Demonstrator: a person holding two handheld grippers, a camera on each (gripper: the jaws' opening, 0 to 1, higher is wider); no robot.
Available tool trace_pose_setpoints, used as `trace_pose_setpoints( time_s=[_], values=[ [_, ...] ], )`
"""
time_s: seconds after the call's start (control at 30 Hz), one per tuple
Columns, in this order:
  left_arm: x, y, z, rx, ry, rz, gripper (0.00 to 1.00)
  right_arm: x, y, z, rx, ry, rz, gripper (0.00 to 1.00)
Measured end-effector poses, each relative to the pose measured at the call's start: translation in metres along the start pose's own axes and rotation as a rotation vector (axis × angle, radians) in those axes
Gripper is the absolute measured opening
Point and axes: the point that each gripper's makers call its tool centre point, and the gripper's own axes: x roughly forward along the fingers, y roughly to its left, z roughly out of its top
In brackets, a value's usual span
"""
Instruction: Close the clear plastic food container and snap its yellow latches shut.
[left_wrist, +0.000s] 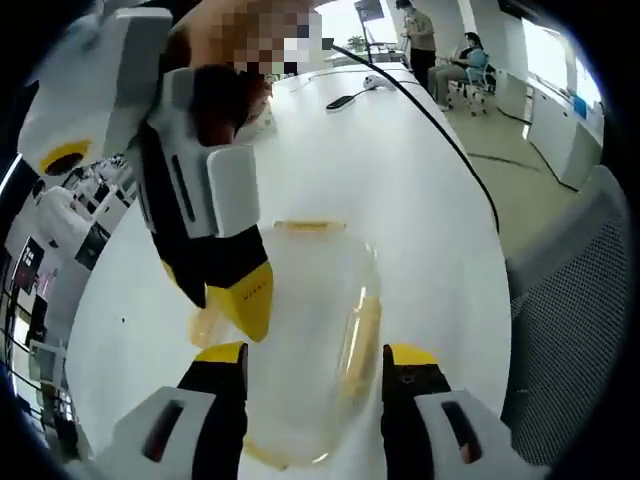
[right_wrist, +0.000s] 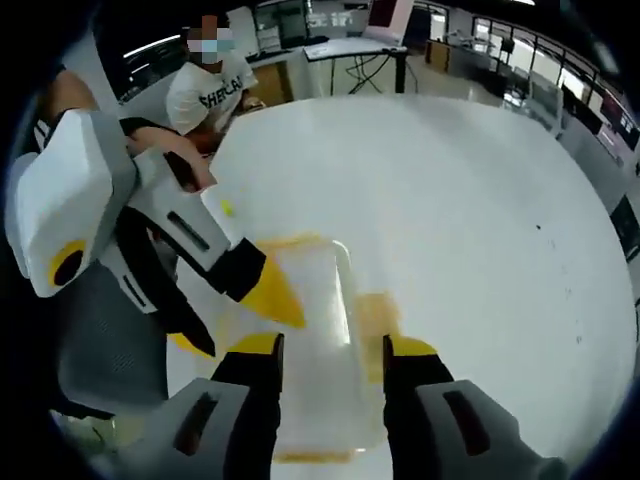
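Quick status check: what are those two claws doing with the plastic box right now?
Left gripper open, straddling clear container. Right gripper open over it too. Yellow latch sticking out, apparently unsnapped. Nothing blocking on white table.

The one piece of writing stands on the white T-shirt (right_wrist: 212, 92) of the person seated at the upper left of the right gripper view: a line of dark capital letters across the chest, too small and blurred to spell out with any certainty. Nothing legible shows on the grippers, the container or the table.
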Motion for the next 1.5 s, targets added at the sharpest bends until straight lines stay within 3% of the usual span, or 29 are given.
trace_pose_setpoints(
  time_s=[0.07, 0.17, 0.37, 0.6, 0.8, 1.2, 1.5],
  values=[
    [0.001, 0.001, 0.0, 0.004, 0.0, 0.002, 0.49, 0.002, -0.001, -0.001, 0.004, 0.009, 0.014, 0.43],
    [0.002, 0.001, 0.001, 0.004, -0.003, 0.007, 0.49, 0.006, -0.001, -0.006, -0.004, 0.046, 0.04, 0.36],
    [0.003, 0.002, 0.001, 0.0, -0.013, 0.012, 0.49, 0.008, 0.001, -0.005, 0.018, 0.069, 0.091, 0.36],
    [0.005, 0.002, 0.0, 0.057, -0.007, 0.023, 0.5, 0.01, 0.001, -0.005, -0.014, 0.153, 0.11, 0.36],
    [0.005, 0.003, 0.0, 0.053, -0.011, 0.017, 0.49, 0.01, 0.003, -0.006, -0.017, 0.19, 0.115, 0.36],
    [0.005, 0.005, 0.0, 0.022, -0.032, 0.002, 0.47, 0.01, 0.002, -0.008, -0.034, 0.199, 0.134, 0.32],
    [0.006, 0.005, 0.0, 0.047, -0.032, -0.011, 0.45, 0.013, 0.001, -0.008, -0.036, 0.252, 0.14, 0.31]
  ],
)
